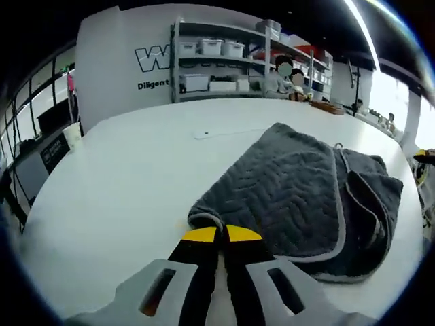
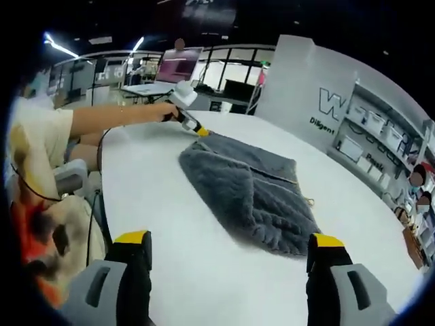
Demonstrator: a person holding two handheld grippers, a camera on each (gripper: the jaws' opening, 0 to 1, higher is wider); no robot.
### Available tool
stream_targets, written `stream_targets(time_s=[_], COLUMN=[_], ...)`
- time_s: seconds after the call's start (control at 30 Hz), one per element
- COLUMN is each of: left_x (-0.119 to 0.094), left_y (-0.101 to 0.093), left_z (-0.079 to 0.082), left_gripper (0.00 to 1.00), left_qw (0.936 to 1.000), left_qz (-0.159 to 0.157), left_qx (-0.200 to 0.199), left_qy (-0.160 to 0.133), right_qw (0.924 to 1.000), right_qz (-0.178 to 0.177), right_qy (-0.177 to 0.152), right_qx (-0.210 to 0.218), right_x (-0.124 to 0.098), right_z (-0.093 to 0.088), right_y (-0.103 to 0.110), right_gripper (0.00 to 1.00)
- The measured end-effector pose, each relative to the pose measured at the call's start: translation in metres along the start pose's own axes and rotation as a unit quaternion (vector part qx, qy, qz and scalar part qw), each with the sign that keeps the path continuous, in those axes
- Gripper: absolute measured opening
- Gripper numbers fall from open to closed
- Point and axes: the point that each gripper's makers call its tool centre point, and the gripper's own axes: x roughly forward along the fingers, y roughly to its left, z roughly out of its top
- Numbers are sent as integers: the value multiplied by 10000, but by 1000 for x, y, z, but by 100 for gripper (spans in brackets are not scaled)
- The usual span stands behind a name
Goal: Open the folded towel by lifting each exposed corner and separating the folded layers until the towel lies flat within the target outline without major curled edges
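left claw (image 1: 221,236): jaws pressed together, yellow tips touching each other, sitting at the near corner of the towel (image 1: 306,193); whether cloth is pinched between them cannot be told
right claw (image 2: 231,246): jaws wide apart, nothing between them, hanging above the table (image 2: 156,204), towel ahead between the two tips and apart from them
towel: dark grey, quilted, light trim, folded, lying on the white table; in the left gripper view it spreads ahead and right of the tips, upper layer flat, lower layers bunched on the far right side
containers: white bins (image 1: 211,47) on a shelf rack (image 1: 178,61) far beyond the left claw, contents not readable; a white cup (image 1: 72,134) off to the left by the table edge
around: wall sign with large letters (image 1: 153,60) behind the table; desks and a monitor (image 2: 178,64) far behind in the right gripper view
in the way: nothing lies between the right claw and the towel
right gripper view extra: shows the left claw (image 2: 201,131) from afar, held by a hand (image 2: 158,111) on an outstretched arm, tip at the towel's far corner; person's pale shirt (image 2: 34,146) at left
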Motion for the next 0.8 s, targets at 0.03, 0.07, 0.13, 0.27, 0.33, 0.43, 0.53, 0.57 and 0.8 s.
stream_targets(time_s=[0.03, 0.07, 0.13, 0.27, 0.33, 0.43, 0.53, 0.57, 0.8], left_x=[-3, -9, -15, -32, -40, -51, -65, -66, -98], left_y=[-1, -3, -5, -10, -14, -18, -24, -25, -50], left_z=[-2, -5, -8, -17, -21, -28, -35, -36, -50], left_gripper=[1, 1, 1, 1, 1, 1, 1, 1, 1], left_qw=[10000, 9999, 9998, 9994, 9993, 9990, 9986, 9985, 9963], left_qz=[-17, -29, -64, -154, -224, -310, -400, -411, -678], left_qx=[37, 100, 186, 306, 310, 310, 320, 325, 460], left_qy=[4, 3, 13, -15, -53, -101, -161, -163, -250], right_qw=[10000, 10000, 10000, 10000, 10000, 10000, 10000, 10000, 9999], right_qz=[6, 13, 26, 34, 38, 47, 45, 42, 52], right_qy=[4, 7, 14, 40, 49, 60, 65, 64, 77], right_qx=[-1, 0, 10, 26, 32, 40, 43, 48, 44], right_x=[0, 1, 2, 3, 4, 5, 5, 5, 7], right_z=[0, 0, -1, -3, -3, -4, -5, -5, -4], right_y=[0, 1, 1, 2, 2, 2, 2, 2, 4], right_gripper=[95, 95, 95, 94, 94, 94, 94, 94, 94])
